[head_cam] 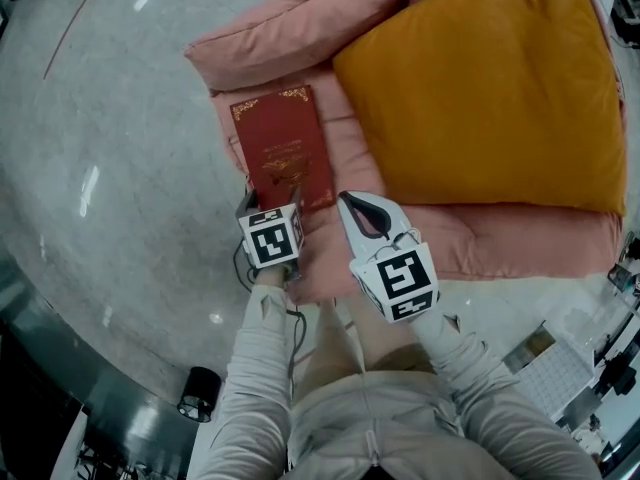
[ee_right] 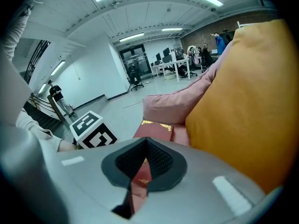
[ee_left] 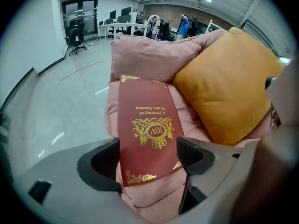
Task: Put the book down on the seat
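Note:
A dark red book (head_cam: 285,148) with gold ornaments lies flat on the pink seat cushion (head_cam: 455,233), left of the orange pillow (head_cam: 490,88). My left gripper (head_cam: 272,200) is at the book's near edge. In the left gripper view the book (ee_left: 147,125) runs between the two dark pads (ee_left: 105,160), which stand wide apart without pressing on it, so the left gripper (ee_left: 147,161) is open. My right gripper (head_cam: 352,206) hovers just right of the book's near corner with its jaws together and nothing in them. In the right gripper view, part of the book (ee_right: 154,129) shows past the right gripper (ee_right: 145,146).
The pink backrest roll (head_cam: 290,33) borders the seat at the far side. Polished grey floor (head_cam: 110,168) lies to the left, with a black round object (head_cam: 200,393) near my legs. Desks and office chairs (ee_left: 117,24) stand far off in the room.

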The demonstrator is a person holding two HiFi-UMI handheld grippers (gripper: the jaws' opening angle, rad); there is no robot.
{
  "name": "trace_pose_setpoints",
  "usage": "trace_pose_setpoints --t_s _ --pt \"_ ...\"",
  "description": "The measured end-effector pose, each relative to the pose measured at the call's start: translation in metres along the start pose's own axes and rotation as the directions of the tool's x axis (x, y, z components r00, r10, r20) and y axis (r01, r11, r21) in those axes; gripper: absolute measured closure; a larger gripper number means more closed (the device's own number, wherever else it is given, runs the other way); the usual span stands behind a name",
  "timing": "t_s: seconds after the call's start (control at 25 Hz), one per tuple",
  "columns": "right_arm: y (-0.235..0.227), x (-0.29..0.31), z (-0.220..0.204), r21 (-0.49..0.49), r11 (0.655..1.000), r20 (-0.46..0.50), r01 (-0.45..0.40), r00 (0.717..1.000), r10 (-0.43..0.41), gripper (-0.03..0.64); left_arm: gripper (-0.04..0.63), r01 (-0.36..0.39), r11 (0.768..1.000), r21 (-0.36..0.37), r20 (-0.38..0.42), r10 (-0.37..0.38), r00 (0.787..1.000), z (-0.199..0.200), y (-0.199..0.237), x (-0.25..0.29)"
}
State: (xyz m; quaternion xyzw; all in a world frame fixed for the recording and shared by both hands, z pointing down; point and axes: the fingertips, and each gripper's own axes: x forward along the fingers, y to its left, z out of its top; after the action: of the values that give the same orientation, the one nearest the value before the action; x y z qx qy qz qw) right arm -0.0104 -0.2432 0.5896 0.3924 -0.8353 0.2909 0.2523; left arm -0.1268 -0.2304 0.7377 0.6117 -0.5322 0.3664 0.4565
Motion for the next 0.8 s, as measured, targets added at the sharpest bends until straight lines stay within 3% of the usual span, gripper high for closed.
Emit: trace_pose_setpoints --t_s 0.2,0.36,0.4,0.48,0.64,0.8 --pt "0.012 -0.006 0.002 -0.013 1.000 0.014 -0.004 1.000 0.004 0.617 0.232 0.006 1.000 -0.012 0.005 -0.006 1.000 -0.010 -0.001 -0.017" --pt "0.020 -0.013 0.003 -0.023 1.000 0.018 -0.006 1.000 0.007 0.617 0.237 0.072 0.997 -0.006 0.005 -0.072 0.997 -0.014 -0.015 -0.033" --pt "0.022 -0.015 0.003 -0.025 1.000 0.020 -0.006 1.000 0.006 0.618 0.262 0.077 0.997 0.004 0.016 -0.077 0.997 -0.014 -0.018 -0.038" --pt "0.025 -0.019 0.003 -0.028 1.000 0.022 -0.002 1.000 0.003 0.618 0.404 0.052 0.998 0.027 0.053 -0.053 0.997 -0.010 -0.018 -0.047" --pt "0.031 -0.029 0.003 -0.036 0.999 0.026 0.004 1.000 -0.003 0.617 0.544 0.030 0.999 0.025 0.099 -0.032 0.995 -0.005 -0.021 -0.070" --pt "0.040 -0.039 0.003 -0.055 0.998 0.028 0.001 1.000 0.001 0.617 0.588 0.052 0.998 0.032 0.127 -0.056 0.990 -0.005 -0.032 -0.091"
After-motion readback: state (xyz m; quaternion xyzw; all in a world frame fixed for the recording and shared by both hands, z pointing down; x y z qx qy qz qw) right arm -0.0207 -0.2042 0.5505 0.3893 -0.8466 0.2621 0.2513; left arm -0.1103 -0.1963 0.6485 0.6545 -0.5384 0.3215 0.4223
